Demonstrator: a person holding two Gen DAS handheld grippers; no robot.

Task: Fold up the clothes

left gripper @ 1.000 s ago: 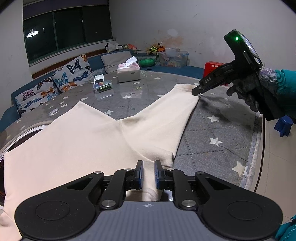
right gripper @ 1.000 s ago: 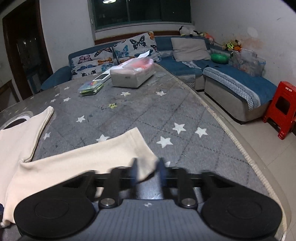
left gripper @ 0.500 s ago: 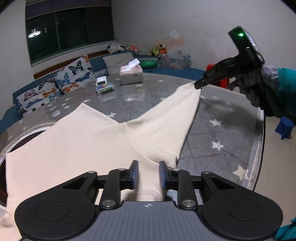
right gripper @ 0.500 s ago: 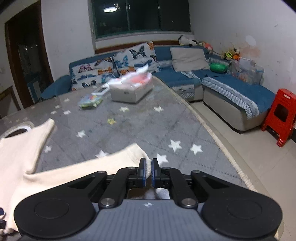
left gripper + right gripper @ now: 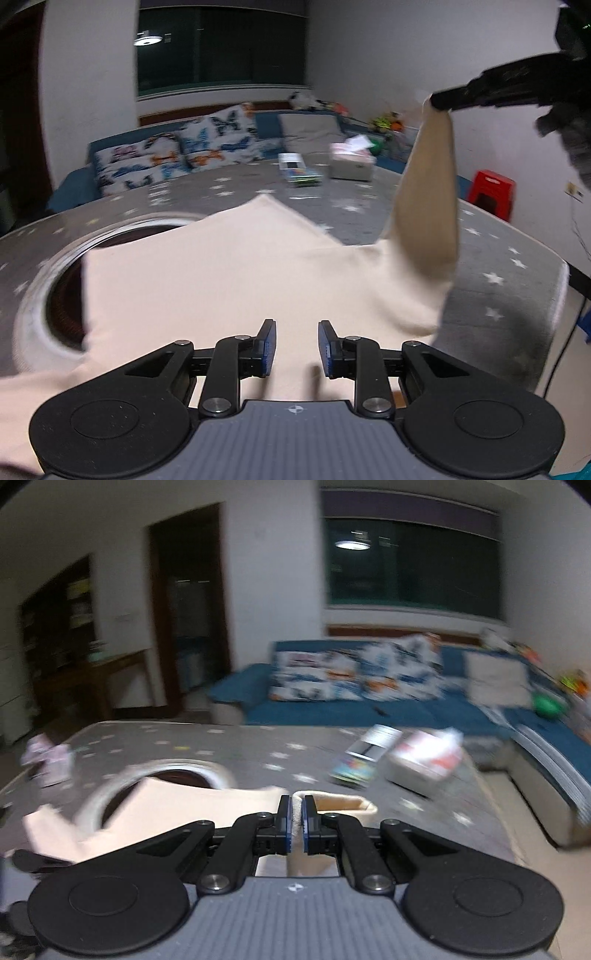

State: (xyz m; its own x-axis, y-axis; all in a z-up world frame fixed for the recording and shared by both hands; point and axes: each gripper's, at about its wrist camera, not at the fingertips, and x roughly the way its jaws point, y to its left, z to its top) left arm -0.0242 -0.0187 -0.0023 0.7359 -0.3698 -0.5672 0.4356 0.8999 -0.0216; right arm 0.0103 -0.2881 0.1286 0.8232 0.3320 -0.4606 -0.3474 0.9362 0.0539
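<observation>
Cloth (image 5: 229,280) of cream color lies spread on the grey table (image 5: 517,295) with white stars, and one part covers a round hole (image 5: 62,295) in the table top. The left gripper (image 5: 297,347) hangs just above the near edge of the cloth with its two fingers apart, and nothing is between them. The right gripper (image 5: 296,823) has its fingers pressed together on the end of a sleeve (image 5: 428,206). In the left view this sleeve is lifted high above the table and hangs down from the tip of the right gripper (image 5: 439,101) to the rest of the cloth. On the far side of the table stand a tissue box (image 5: 351,166) and a small colorful box (image 5: 299,171), near each other. Behind them is a blue sofa (image 5: 406,709) with butterfly pillows (image 5: 207,147). A red stool (image 5: 493,194) stands on the floor beside the table.
</observation>
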